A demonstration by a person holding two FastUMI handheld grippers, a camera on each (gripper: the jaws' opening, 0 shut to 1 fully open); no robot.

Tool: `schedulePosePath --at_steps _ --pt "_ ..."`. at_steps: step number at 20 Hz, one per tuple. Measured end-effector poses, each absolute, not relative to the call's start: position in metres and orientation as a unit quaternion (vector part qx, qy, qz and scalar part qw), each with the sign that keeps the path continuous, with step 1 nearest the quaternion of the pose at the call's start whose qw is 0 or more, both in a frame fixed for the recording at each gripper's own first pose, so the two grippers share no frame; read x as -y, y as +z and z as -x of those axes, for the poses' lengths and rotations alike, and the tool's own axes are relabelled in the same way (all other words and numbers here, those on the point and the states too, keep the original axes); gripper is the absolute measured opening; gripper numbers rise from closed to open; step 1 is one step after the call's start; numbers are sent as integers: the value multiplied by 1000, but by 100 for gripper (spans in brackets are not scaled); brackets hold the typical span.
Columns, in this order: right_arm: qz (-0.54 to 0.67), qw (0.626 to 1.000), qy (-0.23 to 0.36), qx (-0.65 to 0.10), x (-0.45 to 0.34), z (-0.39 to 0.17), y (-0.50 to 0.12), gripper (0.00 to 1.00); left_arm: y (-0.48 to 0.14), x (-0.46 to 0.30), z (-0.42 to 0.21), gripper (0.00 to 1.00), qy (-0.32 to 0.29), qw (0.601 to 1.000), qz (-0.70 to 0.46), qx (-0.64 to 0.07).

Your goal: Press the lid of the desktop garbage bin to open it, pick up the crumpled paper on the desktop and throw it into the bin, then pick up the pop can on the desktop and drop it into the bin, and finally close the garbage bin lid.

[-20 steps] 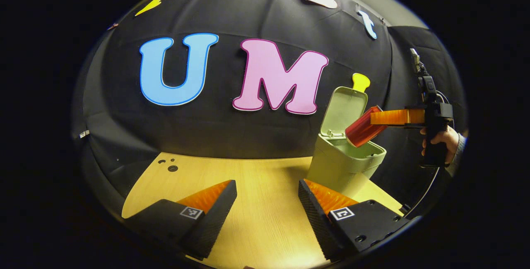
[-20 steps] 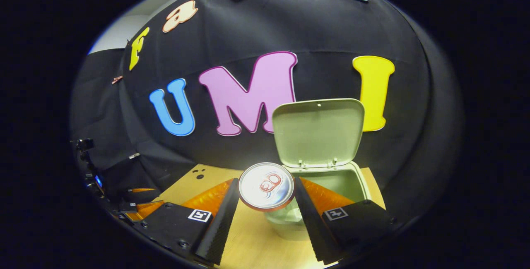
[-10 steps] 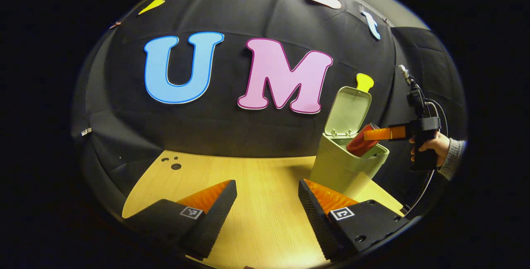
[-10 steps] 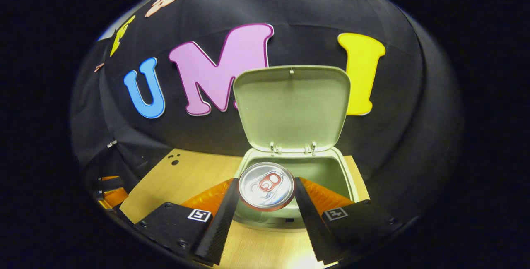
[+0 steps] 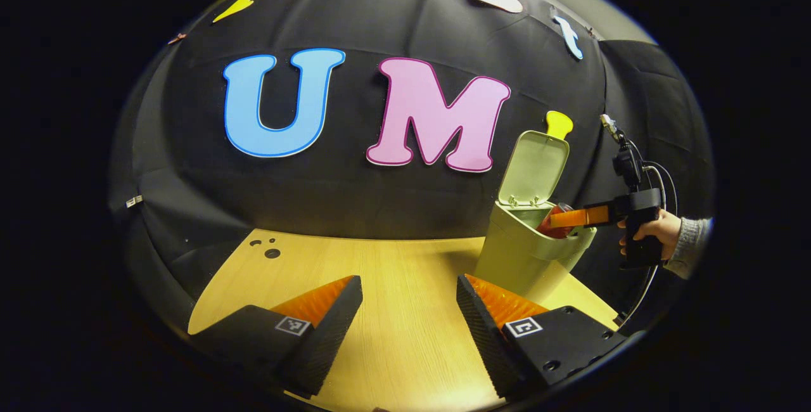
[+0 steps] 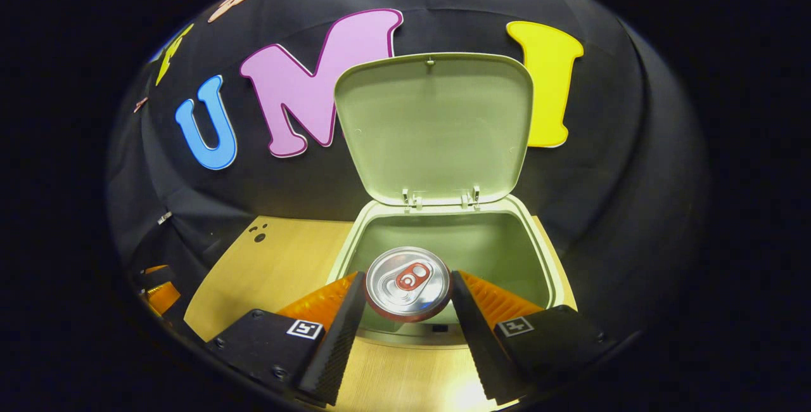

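Right gripper (image 6: pixel 407 301) is clamped on the pop can (image 6: pixel 407 283), both fingers pressing its sides, the can's top facing the camera. It hangs tilted over the mouth of the garbage bin (image 6: pixel 545 260), whose lid (image 6: pixel 434 123) stands upright at 12 o'clock from the can. In the left gripper view the same can (image 5: pixel 552 220) sits partly below the bin's rim (image 5: pixel 529 244), at 3 o'clock in that view, with a person's hand (image 5: pixel 646 229) behind the far gripper.

Left gripper (image 5: pixel 408 320) hovers low over the worktop (image 5: pixel 380 272) with its fingers wide apart, holding nothing.

Judging by this, the lid-opening step is done and the can step is nearly finished: only the release remains. No crumpled paper lies on the visible worktop, so it is probably already in the bin, though the bin's inside is too dim to confirm. Closing the lid is left.
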State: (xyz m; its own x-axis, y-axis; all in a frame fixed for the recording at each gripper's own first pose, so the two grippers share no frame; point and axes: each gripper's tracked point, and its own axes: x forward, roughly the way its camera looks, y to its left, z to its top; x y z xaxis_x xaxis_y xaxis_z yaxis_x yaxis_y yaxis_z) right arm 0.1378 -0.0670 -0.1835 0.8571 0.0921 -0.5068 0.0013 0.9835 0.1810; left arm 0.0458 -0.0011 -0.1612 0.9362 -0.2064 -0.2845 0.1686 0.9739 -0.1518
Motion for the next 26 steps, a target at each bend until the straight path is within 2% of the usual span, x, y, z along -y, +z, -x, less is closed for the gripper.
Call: schedulePosePath --at_steps 5,8,16,26 --pt "-97 958 26 -268 67 -137 -184 87 -162 3 -45 96 -95 982 63 -150" --pt "-96 960 28 -260 63 -135 -176 99 -162 4 -44 96 -97 982 62 -150" --pt "-50 989 10 -141 76 -139 -96 98 -161 10 -36 96 -101 982 60 -150" --pt "-4 998 -5 -60 88 -162 -3 98 -158 16 -32 96 -111 981 61 -144"
